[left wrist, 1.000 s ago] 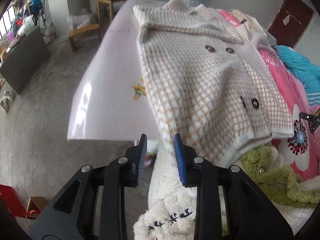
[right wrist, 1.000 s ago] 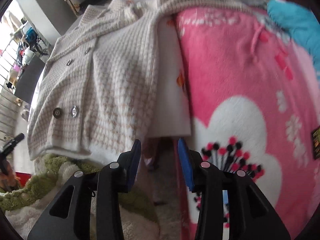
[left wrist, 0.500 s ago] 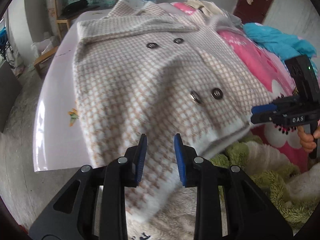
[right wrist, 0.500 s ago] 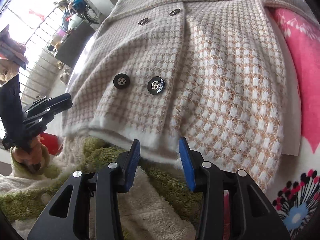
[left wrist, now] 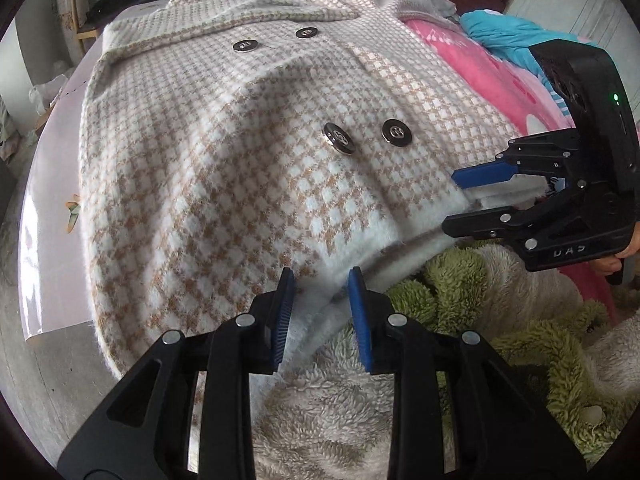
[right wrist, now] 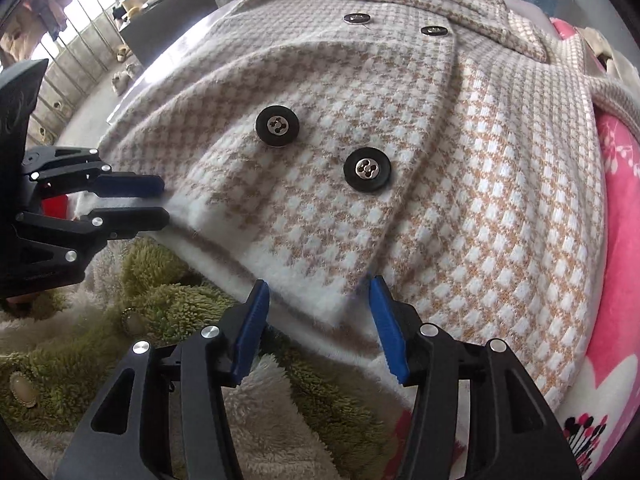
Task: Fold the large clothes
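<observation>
Two black grippers pointing steeply down at near hem of cream-and-tan checked knit coat (left wrist: 248, 152) lying spread on table. Left gripper (left wrist: 322, 312) gaping, hem between pads, not pinching. Right gripper (right wrist: 316, 324) spreading wider, straddling hem corner, unclamped.

The checked coat (left wrist: 224, 152) covers most of the pale counter (left wrist: 48, 200), bare only at the left of the left wrist view. At lower right of that view, the hand (left wrist: 616, 258) behind the right tool (left wrist: 460, 204) is cut by the frame edge. The coat's hem hides part of the green fleece (right wrist: 168, 300).
</observation>
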Demonstrator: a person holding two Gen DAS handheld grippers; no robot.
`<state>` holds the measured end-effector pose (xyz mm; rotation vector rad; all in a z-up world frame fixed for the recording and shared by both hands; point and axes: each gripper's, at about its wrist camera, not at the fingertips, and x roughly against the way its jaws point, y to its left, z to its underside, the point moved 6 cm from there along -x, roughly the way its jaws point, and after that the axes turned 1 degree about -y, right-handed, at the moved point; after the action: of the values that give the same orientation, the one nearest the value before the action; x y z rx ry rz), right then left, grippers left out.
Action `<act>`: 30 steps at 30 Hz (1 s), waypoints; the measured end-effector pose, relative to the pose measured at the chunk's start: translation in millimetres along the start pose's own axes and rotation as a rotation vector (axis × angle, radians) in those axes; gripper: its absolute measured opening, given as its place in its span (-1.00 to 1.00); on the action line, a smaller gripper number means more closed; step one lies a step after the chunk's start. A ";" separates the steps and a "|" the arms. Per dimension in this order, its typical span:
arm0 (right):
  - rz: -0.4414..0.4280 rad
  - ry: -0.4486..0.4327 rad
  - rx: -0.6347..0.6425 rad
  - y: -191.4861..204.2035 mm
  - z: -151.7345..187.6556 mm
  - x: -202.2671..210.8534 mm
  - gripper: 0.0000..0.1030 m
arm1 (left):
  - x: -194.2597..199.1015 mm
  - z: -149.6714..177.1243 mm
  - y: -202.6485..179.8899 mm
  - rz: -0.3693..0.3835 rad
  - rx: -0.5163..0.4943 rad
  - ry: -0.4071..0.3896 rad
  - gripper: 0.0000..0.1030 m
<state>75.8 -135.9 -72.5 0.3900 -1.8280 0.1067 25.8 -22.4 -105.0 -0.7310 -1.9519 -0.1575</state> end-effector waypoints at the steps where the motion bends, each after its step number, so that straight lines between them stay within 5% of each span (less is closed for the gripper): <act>1: -0.040 0.009 -0.043 -4.0 -2.7 0.1 -0.01 | -0.9 1.0 0.5 0.000 0.001 0.000 -0.48; 5: -0.174 0.037 -0.205 -26.1 -3.4 -2.0 -0.01 | -4.3 2.7 1.5 0.005 -0.002 0.002 -0.48; 10: -0.208 0.038 -0.294 -41.7 -12.6 -9.5 -0.15 | -4.9 2.0 3.1 0.012 -0.009 0.004 -0.48; 14: -0.153 0.031 -0.266 -44.6 -13.3 -13.8 -0.74 | -6.1 2.7 2.6 0.019 -0.010 -0.002 -0.48; 16: -0.134 0.033 -0.243 -38.7 -12.1 -14.7 -0.87 | -6.2 3.0 1.9 0.022 -0.014 -0.007 -0.48; 23: -0.089 -0.002 -0.143 -30.9 -26.1 27.0 -0.91 | -1.2 3.7 -3.1 0.070 -0.039 -0.005 -0.52; 30: -0.055 0.147 -0.163 -48.1 -8.1 -8.6 -0.92 | 3.1 -4.3 -5.9 0.118 -0.035 0.031 -0.52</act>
<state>100.6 -177.1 -84.4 0.3089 -1.6658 -0.0508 24.9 -27.6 -99.0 -0.8596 -1.8757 -0.1310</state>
